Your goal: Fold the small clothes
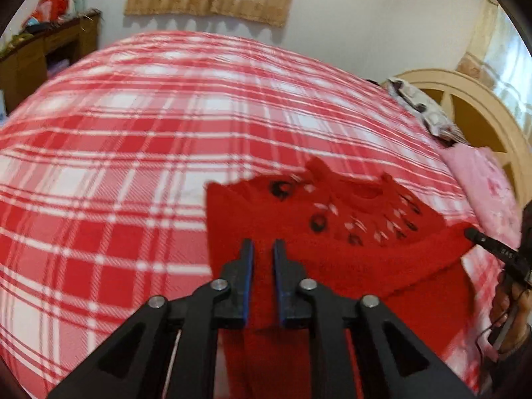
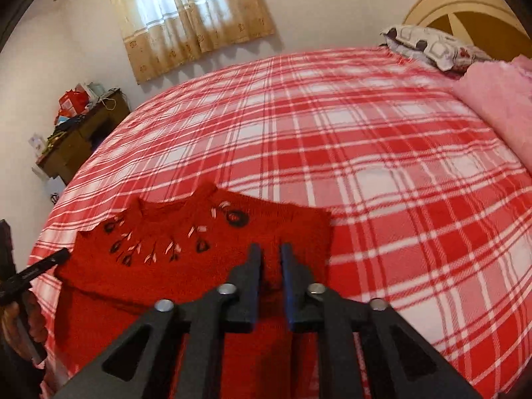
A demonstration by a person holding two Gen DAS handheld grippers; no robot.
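Observation:
A small red knitted sweater (image 1: 332, 252) with black and white embroidery near its collar lies on the red and white plaid bed cover (image 1: 133, 153). My left gripper (image 1: 263, 249) is nearly closed, pinching a fold of the sweater at its left side. My right gripper (image 2: 271, 252) is nearly closed too, pinching the sweater (image 2: 186, 266) at its right side. The sweater's lower part is lifted and hangs toward both cameras. The right gripper's finger (image 1: 492, 244) shows at the right edge of the left wrist view; the left gripper's finger (image 2: 36, 269) shows at the left edge of the right wrist view.
A pink blanket (image 2: 498, 106) and a patterned pillow (image 2: 432, 46) lie by the arched wooden headboard (image 2: 465, 6). A wooden desk (image 2: 83, 139) with clutter stands beyond the bed's far side, under a curtained window (image 2: 193, 13).

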